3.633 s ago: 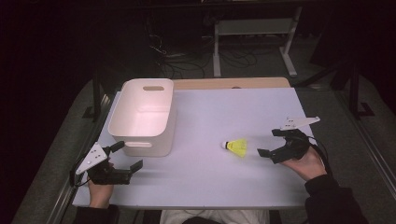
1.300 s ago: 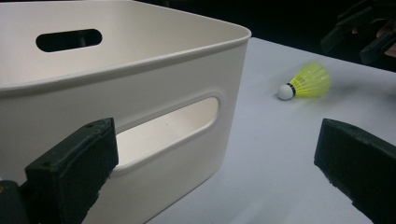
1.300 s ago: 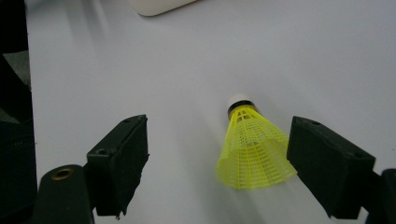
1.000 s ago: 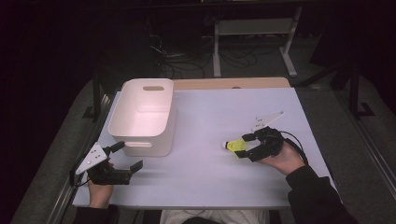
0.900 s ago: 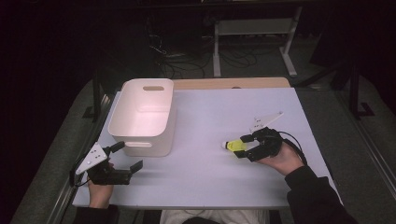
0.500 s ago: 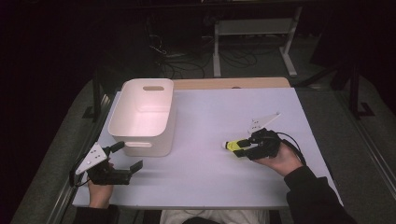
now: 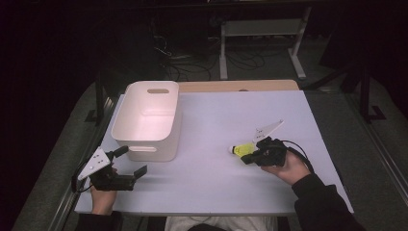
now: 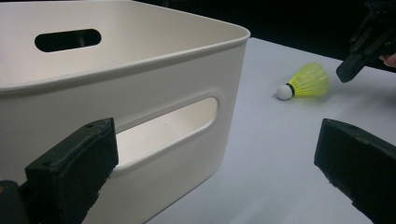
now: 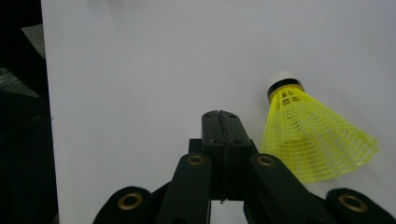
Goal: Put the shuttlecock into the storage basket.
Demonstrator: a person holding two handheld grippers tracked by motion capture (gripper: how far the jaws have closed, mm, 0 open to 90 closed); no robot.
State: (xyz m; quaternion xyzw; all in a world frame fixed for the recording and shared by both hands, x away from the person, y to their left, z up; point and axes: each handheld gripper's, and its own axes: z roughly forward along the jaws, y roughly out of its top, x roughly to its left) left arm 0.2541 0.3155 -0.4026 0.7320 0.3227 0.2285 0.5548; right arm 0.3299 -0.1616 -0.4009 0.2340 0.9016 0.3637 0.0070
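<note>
**Jaws Shut Beside the Birdie**

The right hand-held gripper [image 9: 219, 122] has just been closing, and its jaws now meet with nothing between them. The yellow birdie [image 9: 312, 140] lies on the bench [image 7: 216, 120] just beside its tip. The left hand-held gripper [image 8: 215, 172] is open, near the white tub [image 7: 166, 137]. Nothing shows inside the tub.

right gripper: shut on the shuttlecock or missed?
Missed. Right gripper has just closed pad to pad on nothing; the yellow shuttlecock lies beside it on the table.
</note>
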